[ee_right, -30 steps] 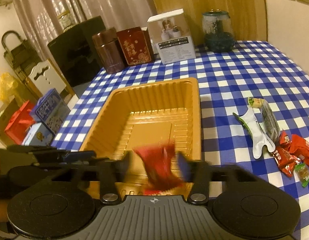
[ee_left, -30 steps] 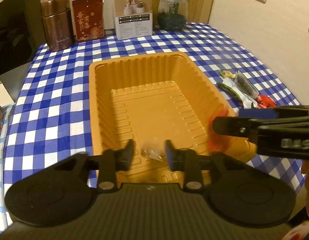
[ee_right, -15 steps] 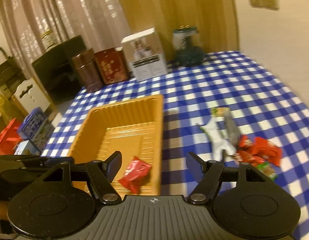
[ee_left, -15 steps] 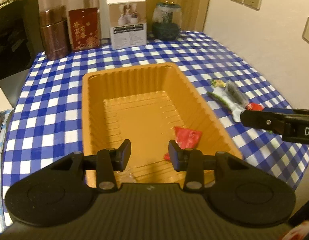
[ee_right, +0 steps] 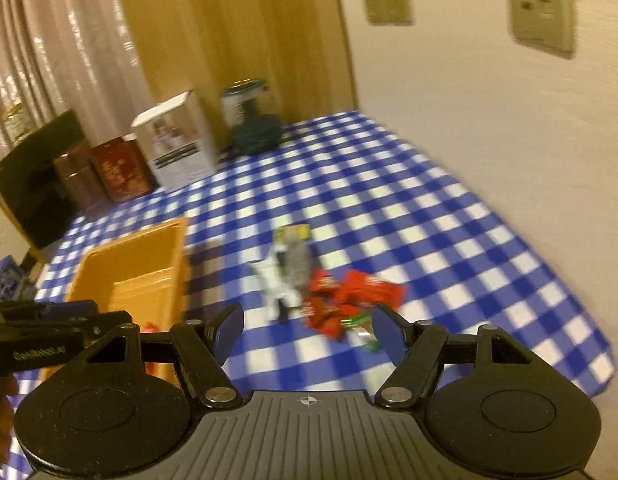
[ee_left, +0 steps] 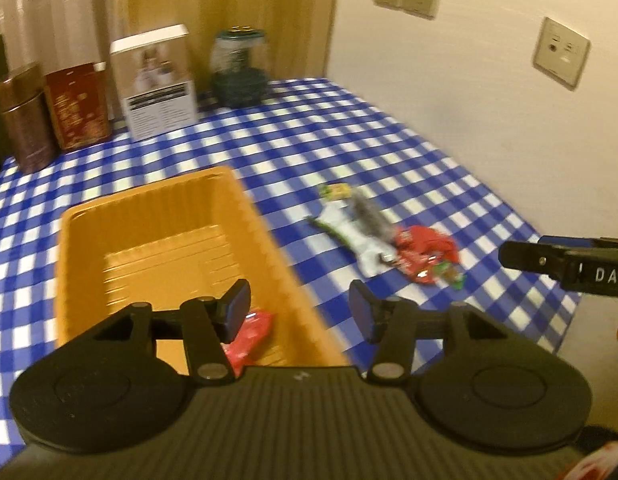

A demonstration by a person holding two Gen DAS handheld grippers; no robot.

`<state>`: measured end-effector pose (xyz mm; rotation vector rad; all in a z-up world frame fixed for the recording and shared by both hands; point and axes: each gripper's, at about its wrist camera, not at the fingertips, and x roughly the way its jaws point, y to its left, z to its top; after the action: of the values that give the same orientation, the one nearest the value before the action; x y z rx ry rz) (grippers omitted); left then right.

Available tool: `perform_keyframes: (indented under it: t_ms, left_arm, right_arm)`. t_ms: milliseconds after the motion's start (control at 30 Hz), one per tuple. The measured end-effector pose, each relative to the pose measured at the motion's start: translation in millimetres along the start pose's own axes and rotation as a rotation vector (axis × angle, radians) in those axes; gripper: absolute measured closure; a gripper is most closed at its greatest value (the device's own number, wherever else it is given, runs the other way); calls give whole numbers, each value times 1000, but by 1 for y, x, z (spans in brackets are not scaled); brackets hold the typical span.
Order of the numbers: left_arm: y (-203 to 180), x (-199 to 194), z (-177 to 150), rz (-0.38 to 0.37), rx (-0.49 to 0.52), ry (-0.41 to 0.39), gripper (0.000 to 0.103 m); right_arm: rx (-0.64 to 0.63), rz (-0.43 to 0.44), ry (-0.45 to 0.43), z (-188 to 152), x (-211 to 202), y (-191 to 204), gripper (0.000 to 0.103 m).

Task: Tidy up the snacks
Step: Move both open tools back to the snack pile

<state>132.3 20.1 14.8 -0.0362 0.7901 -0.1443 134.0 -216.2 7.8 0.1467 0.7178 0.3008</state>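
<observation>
**Back to the pile for the next snack**

One red packet (ee_left: 249,338) lies in the orange tray (ee_left: 265,220); the rest of the snacks (ee_right: 333,300) — red packets, a white wrapper, a grey one — sit heaped on the checked desk (ee_left: 309,140), beside the tray. The right tongs (ee_right: 307,334) are spread and empty, aimed at the heap. The left tongs (ee_left: 299,310) have just been opening, nothing between them. The pile is tangled, so I'd pick an outer red packet, come down over one edge, and pinch only that piece — otherwise neighbours may drag along or spill off the desk edge.
</observation>
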Motion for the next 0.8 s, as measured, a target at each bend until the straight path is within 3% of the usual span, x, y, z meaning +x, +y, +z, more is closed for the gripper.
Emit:
perform_keyframes:
  t_ms: [300, 667, 733, 800]
  left_arm:
    - [-50, 33, 13, -67, 36, 24, 39]
    - [-75, 74, 7, -58, 53, 59, 32]
    - [-78, 79, 5, -65, 57, 65, 32]
    - [-80, 84, 4, -70, 60, 75, 32]
  right_arm:
    - [-42, -33, 13, -11, 11, -42, 32]
    - [-100, 27, 61, -23, 53, -60, 33]
    - [-111, 43, 69, -24, 60, -61, 43]
    - [-132, 53, 77, -24, 68, -62, 46]
